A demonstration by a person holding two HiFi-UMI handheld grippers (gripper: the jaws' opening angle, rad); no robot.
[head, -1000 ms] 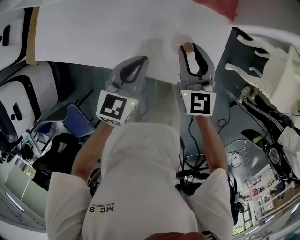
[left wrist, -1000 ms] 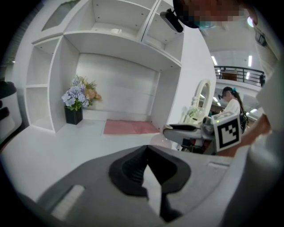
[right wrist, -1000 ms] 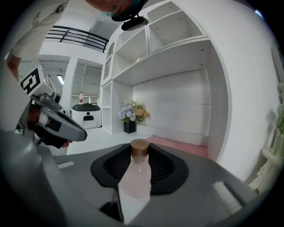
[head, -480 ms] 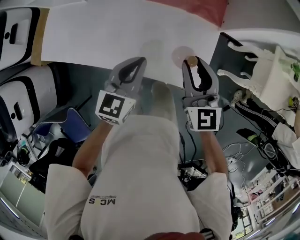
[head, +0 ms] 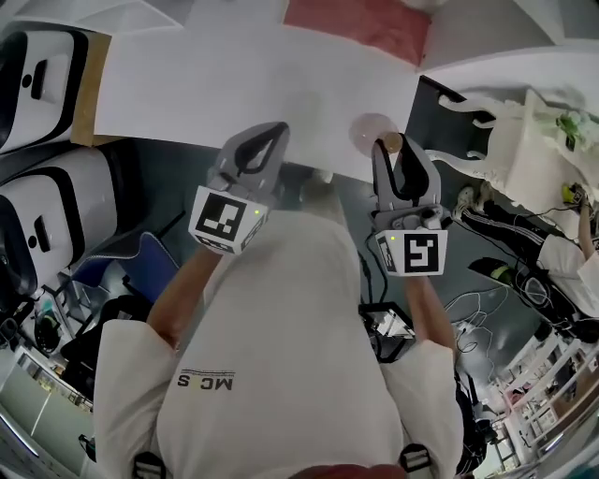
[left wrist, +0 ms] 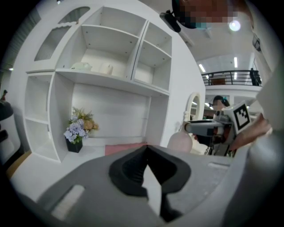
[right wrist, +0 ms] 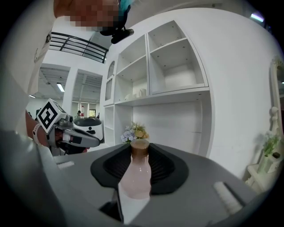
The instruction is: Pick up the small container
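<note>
The right tool (right wrist: 140, 150) is clamped by its dark ribbed pads on the neck of the small pale pink translucent bottle with a brown cap (right wrist: 135, 177). The left tool (left wrist: 146, 148) has its jaw tips together with nothing between them. Against a second ago the hold on the bottle looks the same, but both tools have drawn back toward the person. Then the right tool reached well over the white desk (head: 234, 84); now, in the head view, it sits with the bottle at the desk's near right corner. The left tool's tips lie just at the near edge. More of the dull red mat (head: 356, 28) on the far side of the desk shows than before. The bottle stands upright with its long axis vertical, its cap on top between the jaw tips and its rounded body hanging below them. In the left gripper view it appears off to the right, under the right tool. Beyond the tools stands a white shelf unit (left wrist: 111, 57), with a dark pot of pale purple and orange flowers (left wrist: 79, 128) in its lower part.
</note>
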